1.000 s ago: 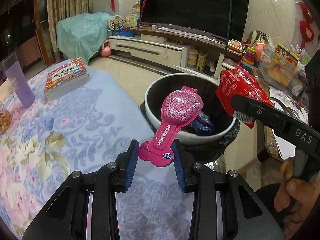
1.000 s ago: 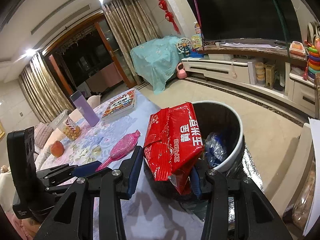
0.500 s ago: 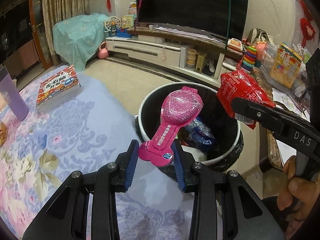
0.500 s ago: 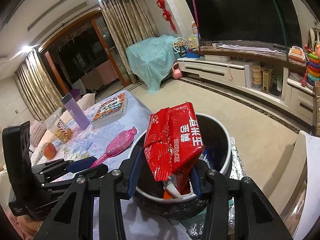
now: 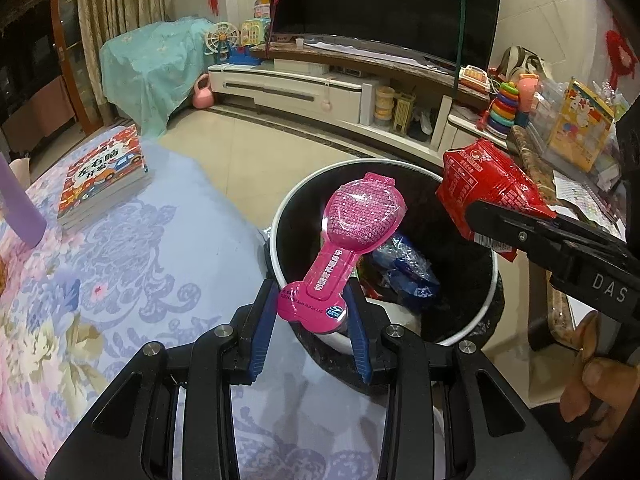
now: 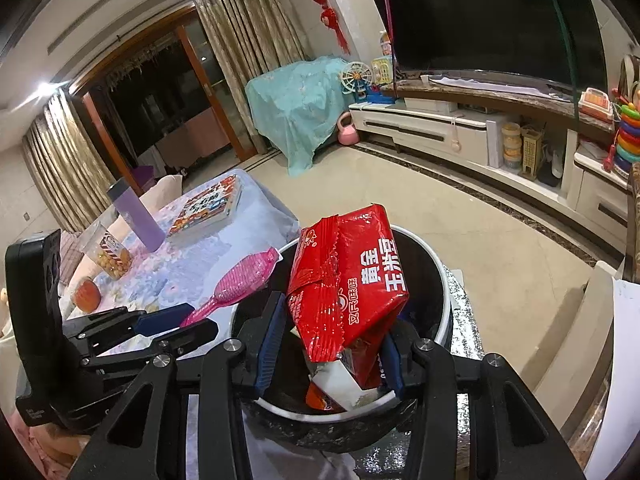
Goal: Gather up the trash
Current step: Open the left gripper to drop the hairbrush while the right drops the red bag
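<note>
Trash bin (image 5: 280, 220), round with a white rim and a black liner, sits at lower centre of both wrist views, just past the edge of the tabletop (image 5: 132, 264) with its floral blue and pink cloth. Inside the bin lie a crumpled blue wrapper (image 5: 408, 268), some red and white scraps, and an orange packet beside a white scrap (image 6: 340, 388) near the closer wall.

Left gripper (image 5: 312, 320) has its blue-padded jaws clamped on the narrow handle end of a pink spoon-shaped package (image 5: 352, 236), whose wide end tilts up over the bin's opening. Right gripper (image 6: 332, 352) has its jaws clamped on the lower end of a red snack bag (image 6: 348, 276), held upright above the bin's interior. In the left wrist view that bag appears at the right over the bin's rim, with a hand (image 5: 596, 376) on the gripper's handle at the lower right edge.

On the tabletop, toward the left of each frame, lie a stack of children's books (image 5: 104, 176) and a purple bottle (image 6: 136, 216); the right wrist view also shows a clear jar of yellow snacks (image 6: 108, 252) and a reddish fruit (image 6: 86, 294). A large dark television (image 5: 384, 0) stands on a white cabinet across the upper frame
</note>
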{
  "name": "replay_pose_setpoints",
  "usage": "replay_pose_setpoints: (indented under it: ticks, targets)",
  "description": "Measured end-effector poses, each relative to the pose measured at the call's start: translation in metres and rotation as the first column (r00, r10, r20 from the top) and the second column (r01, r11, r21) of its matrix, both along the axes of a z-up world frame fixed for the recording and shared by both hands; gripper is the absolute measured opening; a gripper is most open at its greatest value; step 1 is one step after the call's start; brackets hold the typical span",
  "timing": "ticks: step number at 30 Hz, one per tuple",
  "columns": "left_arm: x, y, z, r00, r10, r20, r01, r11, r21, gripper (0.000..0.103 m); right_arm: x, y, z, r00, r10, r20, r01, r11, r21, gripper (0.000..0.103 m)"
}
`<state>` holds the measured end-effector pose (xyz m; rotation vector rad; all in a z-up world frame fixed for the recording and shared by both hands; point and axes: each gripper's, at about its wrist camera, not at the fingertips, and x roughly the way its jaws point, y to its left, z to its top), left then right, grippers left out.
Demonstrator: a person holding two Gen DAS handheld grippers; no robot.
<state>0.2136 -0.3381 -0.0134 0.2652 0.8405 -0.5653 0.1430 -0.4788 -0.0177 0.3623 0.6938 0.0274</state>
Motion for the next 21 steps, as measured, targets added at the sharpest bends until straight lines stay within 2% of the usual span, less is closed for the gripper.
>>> replay_pose_setpoints:
  ticks: [21]
  targets:
    - [0.010, -0.015, -0.004, 1.000, -0.010, -0.022, 0.010, 1.000, 0.023, 0.033, 0.013, -0.011, -0.007, 0.999, 0.007, -0.041, -0.006, 1.000, 0.016, 0.045]
